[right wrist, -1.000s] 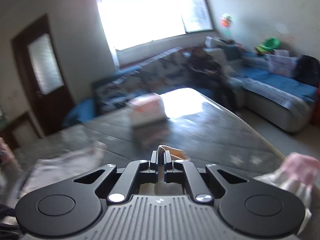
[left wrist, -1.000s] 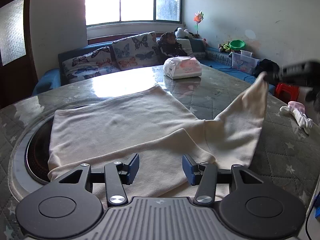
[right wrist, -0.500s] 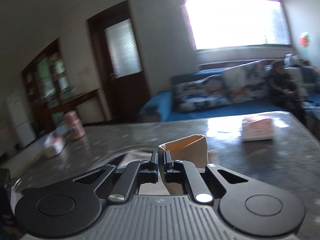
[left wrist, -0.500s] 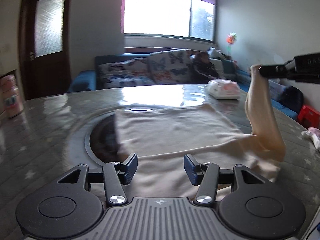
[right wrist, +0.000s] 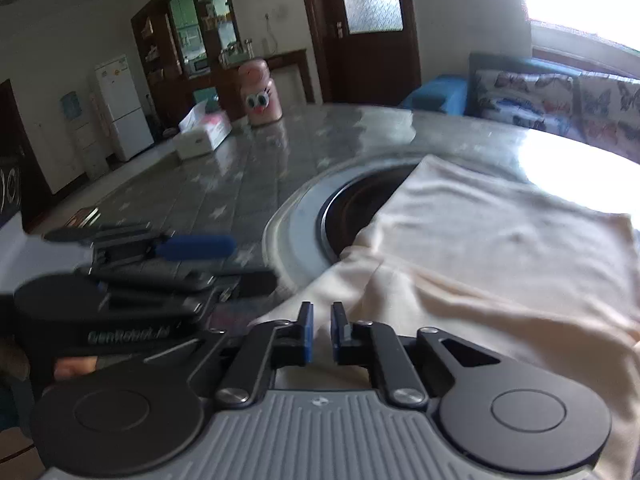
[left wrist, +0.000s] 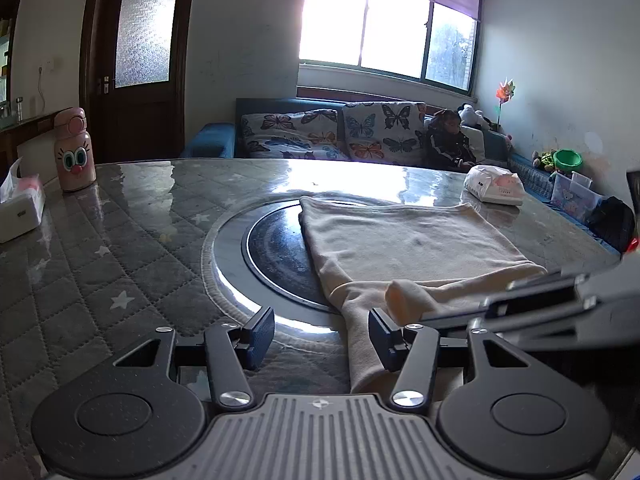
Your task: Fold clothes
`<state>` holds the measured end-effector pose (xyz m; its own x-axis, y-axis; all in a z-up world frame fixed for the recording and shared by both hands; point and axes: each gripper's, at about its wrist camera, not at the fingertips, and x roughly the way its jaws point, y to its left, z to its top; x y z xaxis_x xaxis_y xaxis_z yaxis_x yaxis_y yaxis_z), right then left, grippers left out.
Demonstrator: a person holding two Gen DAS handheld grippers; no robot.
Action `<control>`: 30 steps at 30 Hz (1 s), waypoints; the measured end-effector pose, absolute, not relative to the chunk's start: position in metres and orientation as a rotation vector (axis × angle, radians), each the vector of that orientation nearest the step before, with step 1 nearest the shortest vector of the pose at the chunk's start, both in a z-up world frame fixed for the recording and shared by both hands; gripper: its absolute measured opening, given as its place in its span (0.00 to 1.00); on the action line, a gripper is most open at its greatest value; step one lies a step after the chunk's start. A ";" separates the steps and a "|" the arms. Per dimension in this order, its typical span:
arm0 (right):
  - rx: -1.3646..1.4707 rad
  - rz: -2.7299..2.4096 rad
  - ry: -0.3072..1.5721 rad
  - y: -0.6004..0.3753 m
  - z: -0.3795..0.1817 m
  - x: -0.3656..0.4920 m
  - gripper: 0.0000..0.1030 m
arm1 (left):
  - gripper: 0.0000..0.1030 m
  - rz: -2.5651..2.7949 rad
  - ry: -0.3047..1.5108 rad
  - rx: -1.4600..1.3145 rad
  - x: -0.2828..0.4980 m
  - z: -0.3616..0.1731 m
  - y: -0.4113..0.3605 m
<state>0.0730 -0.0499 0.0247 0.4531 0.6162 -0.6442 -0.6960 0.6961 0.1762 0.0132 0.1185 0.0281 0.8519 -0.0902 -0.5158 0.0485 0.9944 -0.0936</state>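
Currently | garment: cream, on counter, partly over round inset | soft, light, limp; grip at sleeve end | left tool: apart, empty | right tool: opening, nothing clamped.

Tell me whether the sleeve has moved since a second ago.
Yes. The sleeve, earlier lifted off to the right, now lies folded across the garment's near edge, closer to the round inset.
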 end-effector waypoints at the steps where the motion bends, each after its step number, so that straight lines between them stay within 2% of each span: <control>1: -0.128 0.819 0.746 -0.050 0.024 0.071 0.10 | 0.54 -0.078 0.545 -0.077 0.014 0.029 0.117; 3: -0.141 0.820 0.733 -0.057 0.029 0.066 0.12 | 0.54 -0.088 0.542 -0.076 0.015 0.030 0.114; 10: -0.182 0.708 0.694 -0.109 0.044 0.056 0.31 | 0.52 -0.184 0.536 -0.047 0.019 0.032 0.089; 12: -0.207 0.635 0.684 -0.131 0.045 0.053 0.33 | 0.49 -0.202 0.546 -0.035 0.022 0.028 0.083; 14: -0.206 0.568 0.686 -0.152 0.044 0.049 0.43 | 0.48 -0.217 0.555 -0.020 0.025 0.024 0.077; 19: -0.228 0.432 0.698 -0.190 0.034 0.037 0.49 | 0.45 -0.230 0.575 0.015 0.031 0.016 0.068; 25: -0.186 0.353 0.709 -0.218 0.018 0.033 0.52 | 0.29 -0.232 0.602 0.051 0.035 0.010 0.061; 29: -0.145 0.339 0.692 -0.223 0.018 0.032 0.52 | 0.12 -0.221 0.609 0.071 0.036 0.008 0.058; 30: -0.135 0.337 0.688 -0.224 0.019 0.032 0.52 | 0.12 -0.218 0.605 0.077 0.036 0.009 0.058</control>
<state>0.0316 -0.2241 0.0187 0.7211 0.2602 -0.6421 -0.3483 0.9373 -0.0113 0.0358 0.0579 0.0086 0.8006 -0.1803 -0.5714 0.2253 0.9742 0.0084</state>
